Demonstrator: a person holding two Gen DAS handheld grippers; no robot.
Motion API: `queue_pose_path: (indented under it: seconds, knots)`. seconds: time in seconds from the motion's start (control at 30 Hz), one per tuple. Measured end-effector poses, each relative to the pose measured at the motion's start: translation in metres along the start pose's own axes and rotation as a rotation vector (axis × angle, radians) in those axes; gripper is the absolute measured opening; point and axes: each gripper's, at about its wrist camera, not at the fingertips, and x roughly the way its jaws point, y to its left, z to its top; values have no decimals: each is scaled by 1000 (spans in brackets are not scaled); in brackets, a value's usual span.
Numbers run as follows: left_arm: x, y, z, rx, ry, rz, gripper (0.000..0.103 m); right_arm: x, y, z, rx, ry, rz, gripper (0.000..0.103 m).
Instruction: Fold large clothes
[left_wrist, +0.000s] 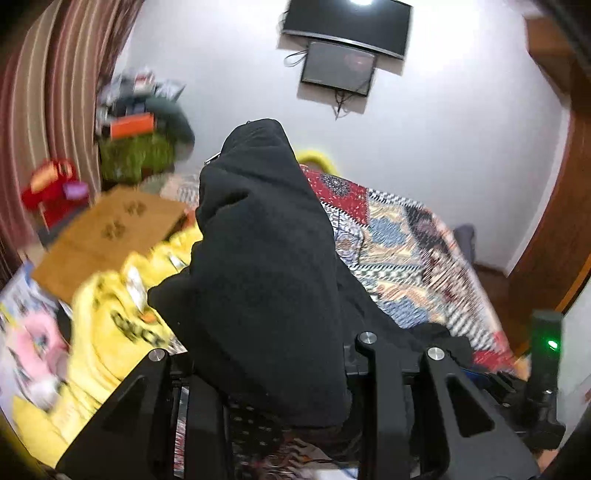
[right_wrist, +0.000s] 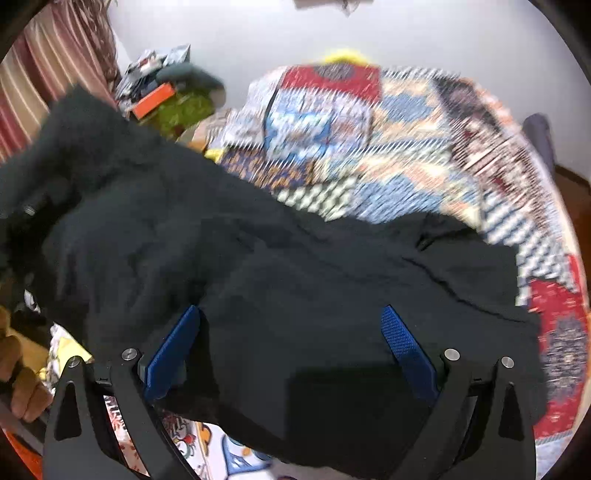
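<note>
A large black garment (left_wrist: 266, 266) hangs up in front of the left wrist camera, draped over my left gripper (left_wrist: 273, 373), whose fingers are hidden under the cloth. In the right wrist view the same black garment (right_wrist: 295, 280) lies spread across the patterned bedspread (right_wrist: 388, 147). My right gripper (right_wrist: 291, 321) is open above it, blue pads (right_wrist: 173, 354) wide apart and touching the cloth on either side.
A yellow printed garment (left_wrist: 110, 321) and a brown cardboard piece (left_wrist: 107, 236) lie at the left of the bed. A cluttered shelf (left_wrist: 136, 125) and striped curtain (left_wrist: 44, 92) stand at far left. Two screens (left_wrist: 343, 44) hang on the white wall. A wooden door (left_wrist: 554, 240) is at right.
</note>
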Motion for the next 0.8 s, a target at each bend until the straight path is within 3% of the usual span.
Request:
queue_pose_path:
  seconds: [0.07, 0.17, 0.3, 0.4, 0.6, 0.8]
  knots:
    - [11, -11, -6, 67, 15, 13, 30, 20, 1, -4, -12, 56, 6, 99]
    - [25, -27, -20, 144, 38, 57, 30, 33, 3, -8, -67, 69, -8, 100]
    - [17, -31, -27, 180, 26, 53, 30, 25, -3, -2, -64, 101, -4, 97]
    - [16, -33, -22, 187, 37, 45, 30, 3, -14, -4, -37, 57, -4, 97]
    - [12, -45, -24, 220, 37, 64, 30, -57, -62, -23, 10, -62, -128, 98]
    - [8, -62, -24, 246, 37, 67, 30, -57, -117, -47, 34, 19, -280, 98]
